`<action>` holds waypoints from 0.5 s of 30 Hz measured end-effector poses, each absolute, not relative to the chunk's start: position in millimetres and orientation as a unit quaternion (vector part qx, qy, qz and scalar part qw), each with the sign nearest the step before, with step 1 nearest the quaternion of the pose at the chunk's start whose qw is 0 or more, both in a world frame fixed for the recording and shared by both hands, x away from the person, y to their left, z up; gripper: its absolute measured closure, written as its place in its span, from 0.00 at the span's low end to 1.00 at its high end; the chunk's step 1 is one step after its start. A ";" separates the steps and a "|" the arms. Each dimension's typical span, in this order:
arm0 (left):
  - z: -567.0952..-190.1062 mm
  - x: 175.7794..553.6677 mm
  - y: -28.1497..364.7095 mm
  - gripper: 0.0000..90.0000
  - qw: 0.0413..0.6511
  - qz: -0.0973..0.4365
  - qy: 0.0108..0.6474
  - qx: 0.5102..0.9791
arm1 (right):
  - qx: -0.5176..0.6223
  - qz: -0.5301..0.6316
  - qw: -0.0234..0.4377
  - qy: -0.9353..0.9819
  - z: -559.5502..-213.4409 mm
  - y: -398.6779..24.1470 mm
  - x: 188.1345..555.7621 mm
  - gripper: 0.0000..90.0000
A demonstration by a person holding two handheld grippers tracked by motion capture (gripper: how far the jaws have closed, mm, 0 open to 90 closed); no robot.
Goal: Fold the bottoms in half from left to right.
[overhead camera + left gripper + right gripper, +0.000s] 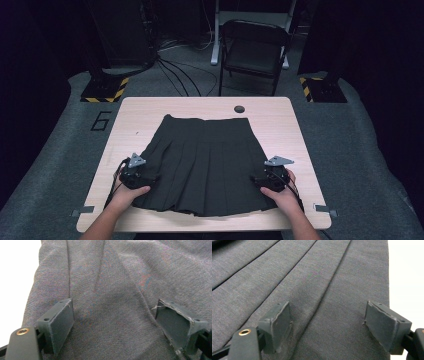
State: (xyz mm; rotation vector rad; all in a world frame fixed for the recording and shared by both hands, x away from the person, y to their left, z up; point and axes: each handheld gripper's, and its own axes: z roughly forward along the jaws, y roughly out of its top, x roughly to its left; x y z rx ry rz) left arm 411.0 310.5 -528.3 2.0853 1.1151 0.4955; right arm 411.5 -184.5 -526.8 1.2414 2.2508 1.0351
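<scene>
Left gripper view: left gripper jaws spread wide over the pleated skirt — right gripper likewise, gripping nothing.

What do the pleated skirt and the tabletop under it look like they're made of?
Pleated skirt: dark grey woven cloth, matte, probably a suiting-type blend; the left gripper view shows a fine weave and pressed pleat creases. Exact fibre can't be told.
Table: pale wood-look board, smooth and matte, likely laminate rather than solid wood; the faint grain and rounded corners suggest it.
</scene>
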 end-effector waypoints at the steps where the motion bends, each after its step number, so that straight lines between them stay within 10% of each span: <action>1: -528.4 411.4 310.6 0.17 0.355 0.194 0.429 0.808 | 0.441 0.367 0.184 0.798 -526.8 -184.4 411.4 0.22; 15: -527.8 411.6 310.8 0.17 0.353 0.191 0.430 0.809 | 0.441 0.368 0.183 0.798 -526.7 -184.5 411.2 0.22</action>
